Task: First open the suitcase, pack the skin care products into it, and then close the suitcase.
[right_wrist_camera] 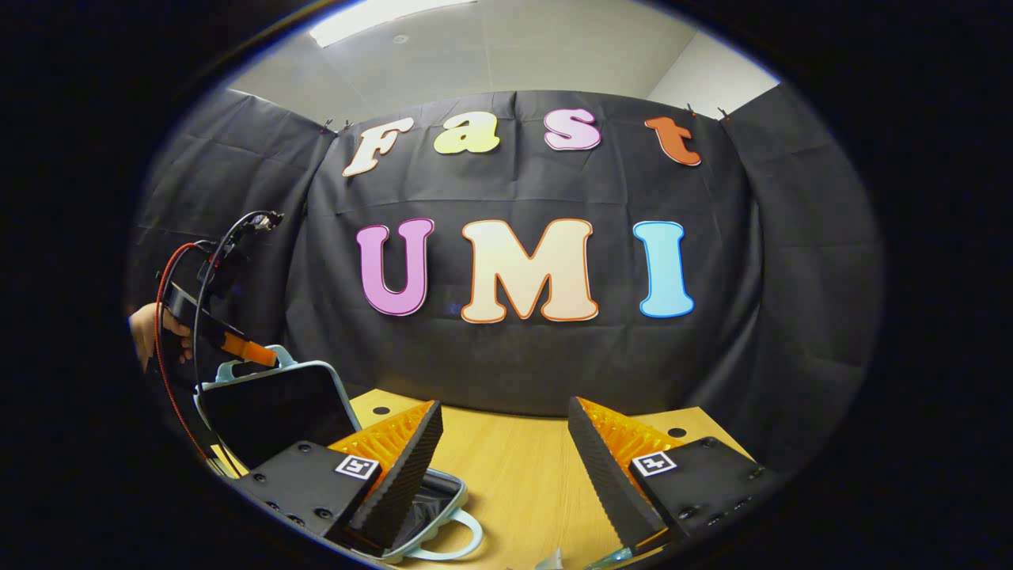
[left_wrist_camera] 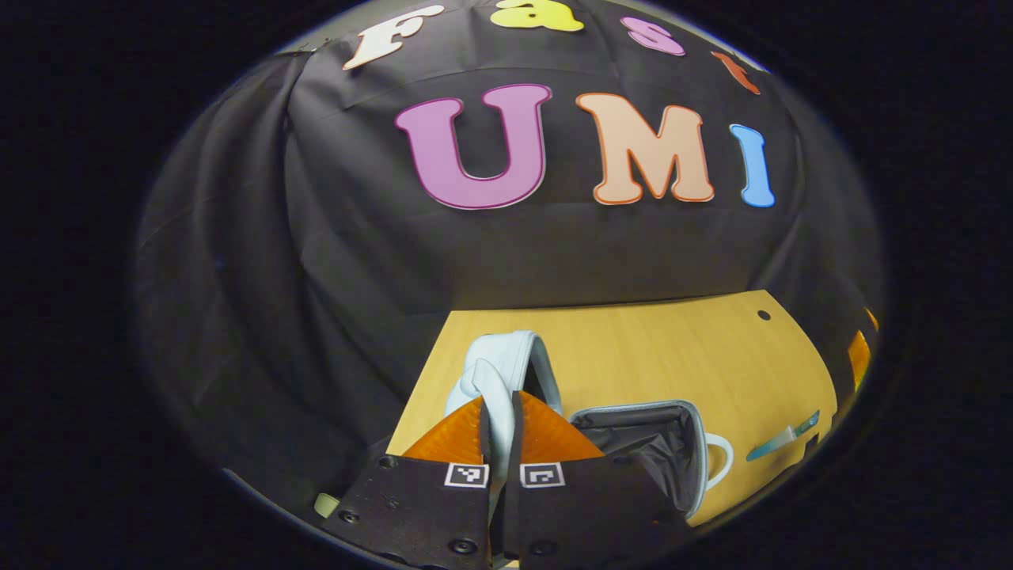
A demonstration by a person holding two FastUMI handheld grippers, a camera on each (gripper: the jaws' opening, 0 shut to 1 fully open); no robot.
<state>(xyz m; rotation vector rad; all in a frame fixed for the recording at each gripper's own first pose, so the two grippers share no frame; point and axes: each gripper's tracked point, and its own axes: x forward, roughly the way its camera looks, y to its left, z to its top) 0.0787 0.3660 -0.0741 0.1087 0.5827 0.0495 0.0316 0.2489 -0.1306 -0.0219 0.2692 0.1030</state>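
Suitcase (left_wrist_camera: 633,443), pale blue with a dark lining, lies open on the wooden tabletop (left_wrist_camera: 673,348) at the lower middle of the left gripper view, its raised lid (left_wrist_camera: 506,364) standing up at lower centre. The left gripper (left_wrist_camera: 498,427) has both fingers pressed together on the edge of that lid, nearly closed around it. A loop handle (left_wrist_camera: 722,459) of the suitcase shows just right of the open shell, and a slim teal tube (left_wrist_camera: 783,437) lies on the tabletop near the lower right edge.

In the right gripper view the right gripper (right_wrist_camera: 506,459) stands wide apart at the bottom of the frame, holding nothing, above bare tabletop (right_wrist_camera: 514,475). At lower left the suitcase lid (right_wrist_camera: 273,408) tilts upright, with the left gripper (right_wrist_camera: 249,351) clamped on its top edge and a hand (right_wrist_camera: 154,332) behind it at the left edge. The suitcase shell (right_wrist_camera: 435,499) shows beneath the left finger.
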